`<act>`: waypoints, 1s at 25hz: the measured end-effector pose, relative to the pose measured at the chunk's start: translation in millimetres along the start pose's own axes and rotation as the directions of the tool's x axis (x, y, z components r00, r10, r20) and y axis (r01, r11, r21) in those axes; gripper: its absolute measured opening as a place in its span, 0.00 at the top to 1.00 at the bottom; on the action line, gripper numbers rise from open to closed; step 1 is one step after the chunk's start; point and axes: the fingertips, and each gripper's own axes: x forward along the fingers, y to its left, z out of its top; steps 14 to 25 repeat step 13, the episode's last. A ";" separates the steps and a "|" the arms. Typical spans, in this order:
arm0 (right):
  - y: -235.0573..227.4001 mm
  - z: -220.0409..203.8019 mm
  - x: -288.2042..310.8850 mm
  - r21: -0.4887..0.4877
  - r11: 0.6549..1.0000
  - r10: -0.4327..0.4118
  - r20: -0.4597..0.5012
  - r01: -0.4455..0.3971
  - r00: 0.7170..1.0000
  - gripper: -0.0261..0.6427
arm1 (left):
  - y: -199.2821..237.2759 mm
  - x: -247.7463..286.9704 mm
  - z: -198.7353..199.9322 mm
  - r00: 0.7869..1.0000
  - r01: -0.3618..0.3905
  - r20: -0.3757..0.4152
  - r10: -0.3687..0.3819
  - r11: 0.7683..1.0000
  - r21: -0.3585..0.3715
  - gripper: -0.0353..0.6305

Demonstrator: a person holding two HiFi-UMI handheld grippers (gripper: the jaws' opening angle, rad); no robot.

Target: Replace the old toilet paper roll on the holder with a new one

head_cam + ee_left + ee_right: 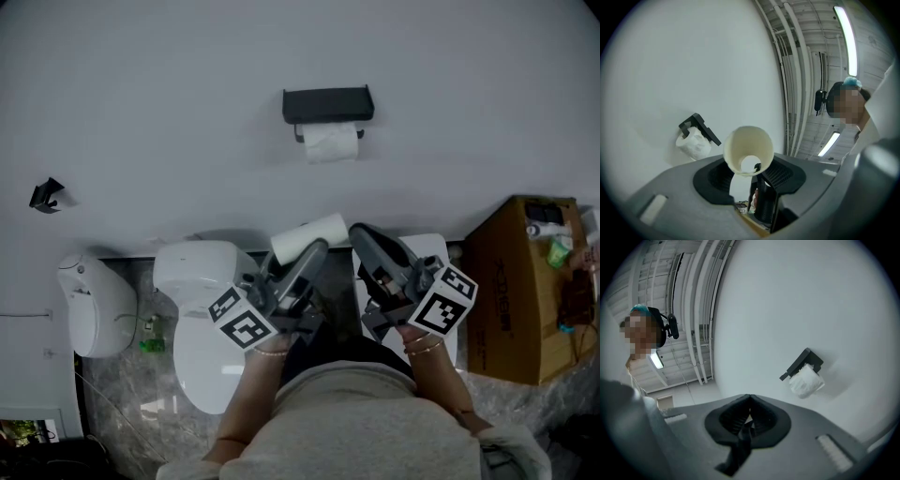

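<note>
Left claw [315,251] grasps the new roll [308,235]; right claw [360,232] is clenched, empty. It should probably clear the old roll [331,143] off the holder [328,101] first.

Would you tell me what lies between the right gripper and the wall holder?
Only bare white wall separates right gripper from holder, per the head view.

Left tongs [316,247] are tilting upward, jaws pressing on a roll [306,236], holding it out front. Right tongs [360,234] are sitting just beside them, tilting up too, jaws fully together with nothing between. Left forearm [247,411] and right forearm [448,389] are reaching forward, side by side.
</note>
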 end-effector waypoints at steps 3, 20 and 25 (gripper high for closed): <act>-1.3 -3.0 -1.0 -0.017 1.000 -0.004 -0.014 0.004 1.000 0.96 | 2.5 -1.9 -1.8 1.000 -0.006 0.006 0.006 1.000 -0.008 0.64; 4.2 -16.7 1.6 -0.009 1.000 0.027 -0.053 -0.028 0.998 0.96 | 6.3 -12.3 1.0 0.999 -0.040 0.028 0.040 0.999 -0.013 0.64; 4.2 -16.7 1.6 -0.009 1.000 0.027 -0.053 -0.028 0.998 0.96 | 6.3 -12.3 1.0 0.999 -0.040 0.028 0.040 0.999 -0.013 0.64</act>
